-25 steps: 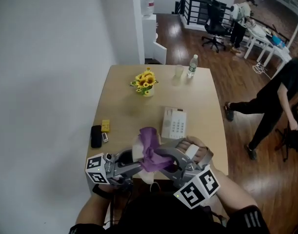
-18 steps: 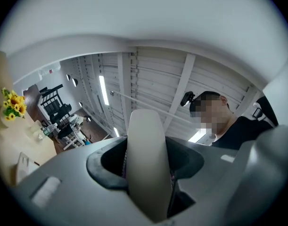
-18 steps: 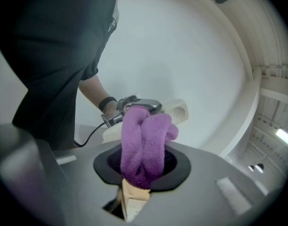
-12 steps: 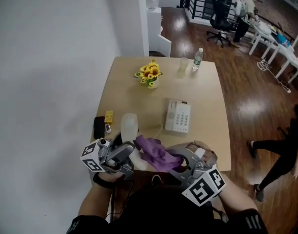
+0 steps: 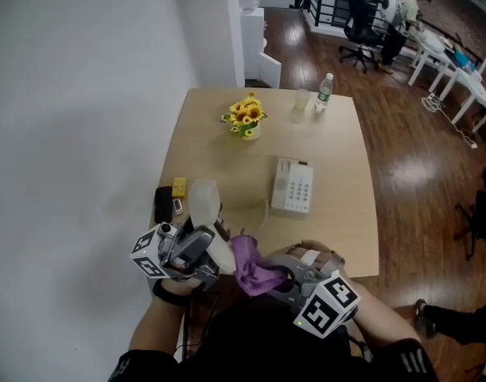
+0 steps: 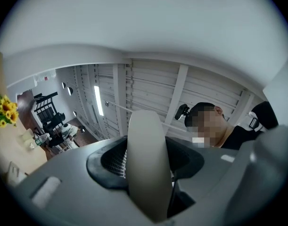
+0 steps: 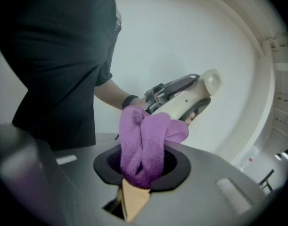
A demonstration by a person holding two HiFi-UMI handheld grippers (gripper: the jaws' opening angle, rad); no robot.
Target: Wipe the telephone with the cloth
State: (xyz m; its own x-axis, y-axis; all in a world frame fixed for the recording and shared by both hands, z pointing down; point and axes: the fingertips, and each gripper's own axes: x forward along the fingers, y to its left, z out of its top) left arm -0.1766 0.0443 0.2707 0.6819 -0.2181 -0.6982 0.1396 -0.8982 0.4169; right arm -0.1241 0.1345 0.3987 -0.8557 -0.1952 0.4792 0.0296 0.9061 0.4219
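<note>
One pale wooden surface (image 5: pixel 342 153), roughly square with rounded corners, stands against a white wall over dark wood flooring. On it lies one telephone base (image 5: pixel 293 187), a cream plastic slab with a grid of small keys and its cradle bare. Its one handset (image 5: pixel 203 200), smooth, cream and gently curved with rounded ends, is lifted off the base and held above the near left edge of the surface. The left tool (image 5: pixel 204 249) is clamped on the handset's middle, jaws pressed against both sides. One purple cloth (image 5: pixel 254 263), soft, fuzzy and bunched into folds, is pinched in the right tool (image 5: pixel 271 277); its loose end touches the lower part of the handset.

Smaller things rest on the surface: one bunch of yellow sunflowers (image 5: pixel 245 118) in a small pot, one clear plastic water bottle (image 5: pixel 324 91) beside one clear cup (image 5: pixel 301 99) at the far edge, one flat black case (image 5: pixel 162 204) and one small yellow block (image 5: pixel 179 187) at the left edge.
</note>
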